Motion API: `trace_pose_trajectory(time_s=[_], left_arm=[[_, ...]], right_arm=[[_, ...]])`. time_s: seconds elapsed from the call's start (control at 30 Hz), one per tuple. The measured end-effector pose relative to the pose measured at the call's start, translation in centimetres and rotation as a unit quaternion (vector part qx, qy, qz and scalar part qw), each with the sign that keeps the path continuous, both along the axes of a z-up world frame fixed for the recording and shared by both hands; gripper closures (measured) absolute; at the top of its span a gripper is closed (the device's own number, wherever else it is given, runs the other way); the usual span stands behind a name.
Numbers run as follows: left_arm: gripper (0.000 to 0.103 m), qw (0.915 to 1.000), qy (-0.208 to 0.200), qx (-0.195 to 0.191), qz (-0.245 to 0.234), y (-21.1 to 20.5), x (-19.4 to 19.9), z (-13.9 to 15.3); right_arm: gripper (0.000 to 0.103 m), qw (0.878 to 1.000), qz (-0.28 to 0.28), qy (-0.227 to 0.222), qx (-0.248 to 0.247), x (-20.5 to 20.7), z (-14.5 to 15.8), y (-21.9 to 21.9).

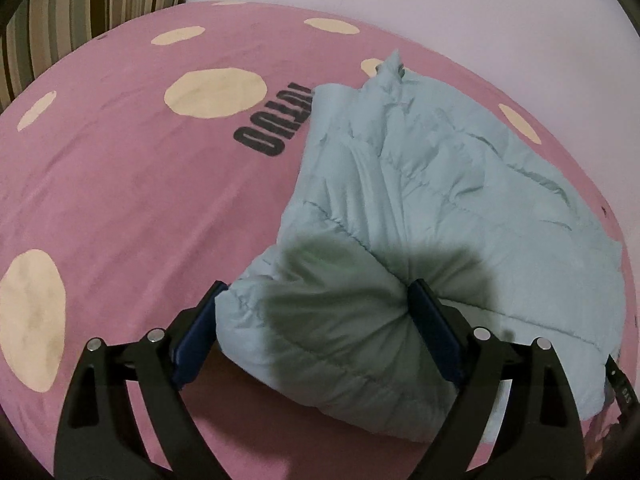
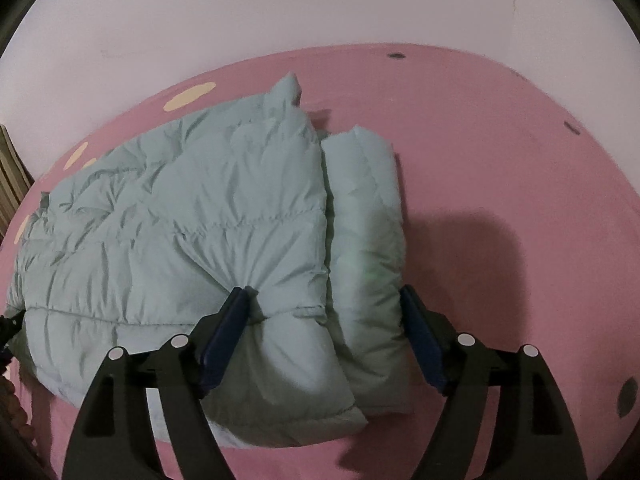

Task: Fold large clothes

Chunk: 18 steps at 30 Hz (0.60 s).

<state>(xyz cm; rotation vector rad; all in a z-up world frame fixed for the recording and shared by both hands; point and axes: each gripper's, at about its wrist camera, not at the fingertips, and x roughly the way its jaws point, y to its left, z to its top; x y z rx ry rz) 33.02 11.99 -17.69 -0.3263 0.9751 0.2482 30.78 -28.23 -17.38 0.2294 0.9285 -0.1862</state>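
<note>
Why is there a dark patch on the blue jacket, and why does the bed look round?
Left wrist view: the dark patch is a shadow on the puffer jacket. Right wrist view: another shadow falls on the pink bedsheet. Both views: the fisheye lens bends the bed's edges.

Bedroom: pink spotted bedsheet (image 1: 120, 200), wall (image 2: 280, 12)

Pale blue-green quilted jacket (image 1: 420, 184) on pink bedsheet (image 1: 120, 200) with cream dots; striped brown-green cushion (image 1: 92, 12).

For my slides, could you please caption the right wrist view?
Right gripper straddling the folded edge of a pale blue puffer jacket on a pink bedsheet.
</note>
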Motion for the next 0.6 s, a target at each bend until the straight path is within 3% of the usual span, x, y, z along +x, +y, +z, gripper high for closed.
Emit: trace_pose_trajectory(time_s=[0.1,0.27,0.4,0.6], left_arm=[[0.024,0.9999,-0.003,0.011,-0.007,-0.6,0.1,0.0],[0.049,0.9995,-0.011,0.014,-0.025,-1.8,0.1,0.2],[0.072,0.9989,-0.017,0.015,-0.042,-2.6,0.2,0.5],[0.084,0.9981,-0.025,0.026,-0.049,-3.3,0.1,0.8]], right_arm=[[0.03,1.0,-0.01,0.0,0.024,0.0,-0.6,-0.4],[0.057,1.0,0.002,-0.012,0.025,-0.3,-0.6,0.7],[0.066,0.999,0.001,-0.021,0.036,-0.5,-0.5,0.9],[0.075,0.999,0.0,-0.031,0.04,-1.1,-0.3,1.2]])
